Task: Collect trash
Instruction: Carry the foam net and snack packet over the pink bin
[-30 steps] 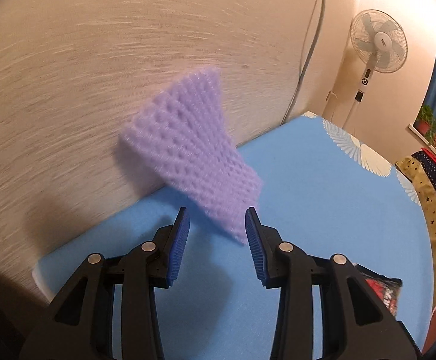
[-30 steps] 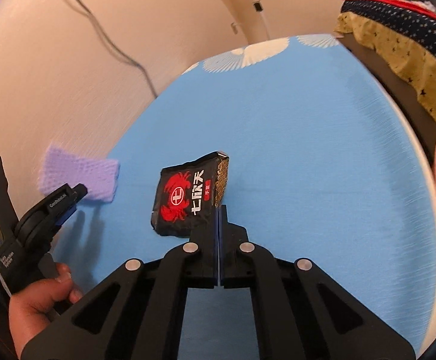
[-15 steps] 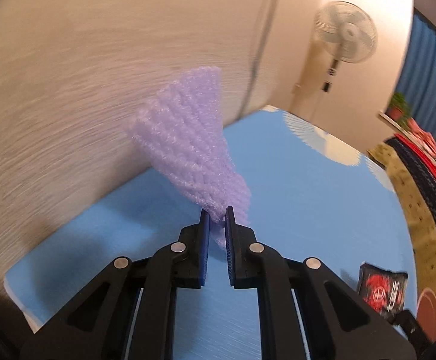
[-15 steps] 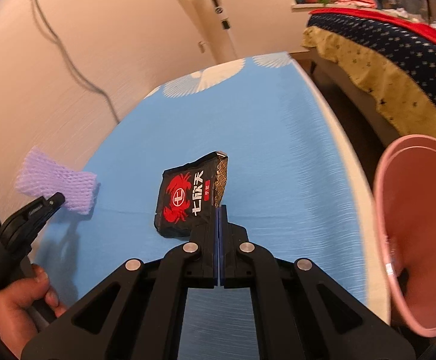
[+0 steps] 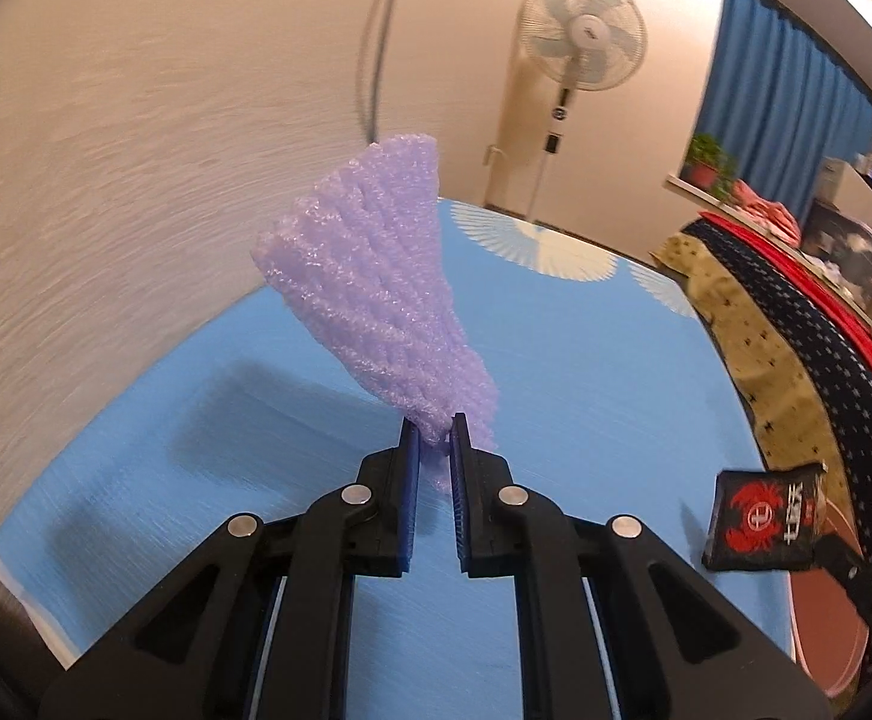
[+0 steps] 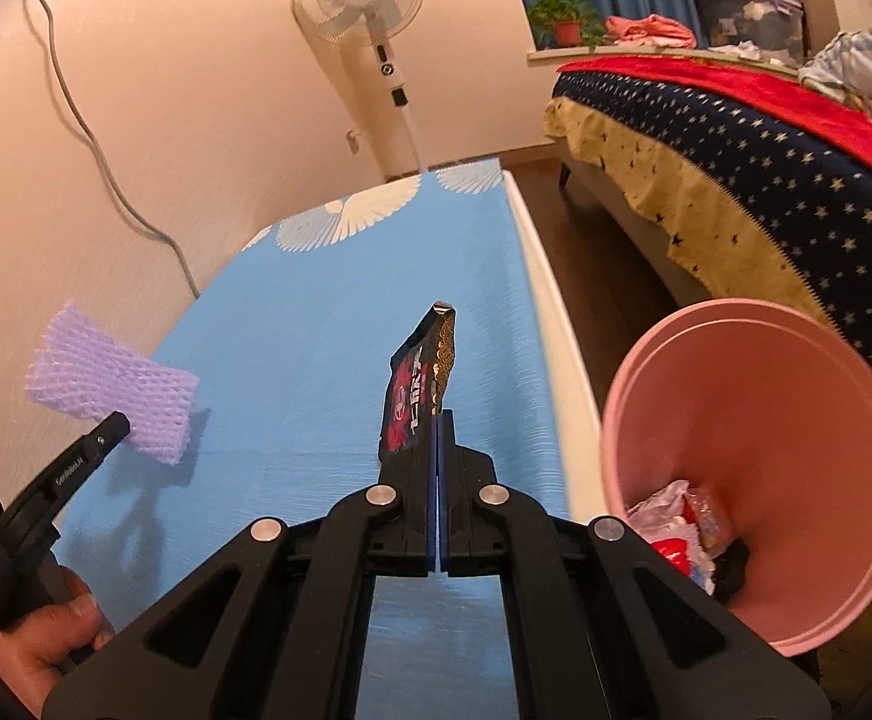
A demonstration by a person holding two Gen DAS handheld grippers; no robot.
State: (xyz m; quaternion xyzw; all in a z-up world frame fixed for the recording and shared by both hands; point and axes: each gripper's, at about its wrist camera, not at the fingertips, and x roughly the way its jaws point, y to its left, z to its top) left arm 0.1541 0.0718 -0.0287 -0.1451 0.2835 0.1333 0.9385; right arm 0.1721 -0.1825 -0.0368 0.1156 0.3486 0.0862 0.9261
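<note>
Right wrist view shows the biggest thing first: the long blue table (image 6: 339, 312). Just past its right edge stands the pink bin (image 6: 796, 420), tipped so we look inside. Some crumpled trash already lies at the bottom.

Next in size is the purple foam net (image 5: 375, 294). The left gripper (image 5: 434, 429) has its jaws nearly closed, squeezing the net's narrow bottom end. The rest of the net fans out above the table.

Smaller is the black snack bag (image 6: 420, 390). The right gripper (image 6: 437, 420) has its jaws pressed fully together on the bag's lower edge. The bag stands up thin and sideways, lifted off the table.

To do this step well, I think the right hand should carry the bag over the bin's mouth and only then let go, so it drops inside and not on the floor. The bag is light and could flutter, so let go low and close to the rim. The foam net is soft and springy; keep squeezing until it too is above the bin.

Writing: the bag has a red crab picture and red letters too small to read. The standing fan (image 6: 357, 0) has a tiny name on its middle that I cannot read.
</note>
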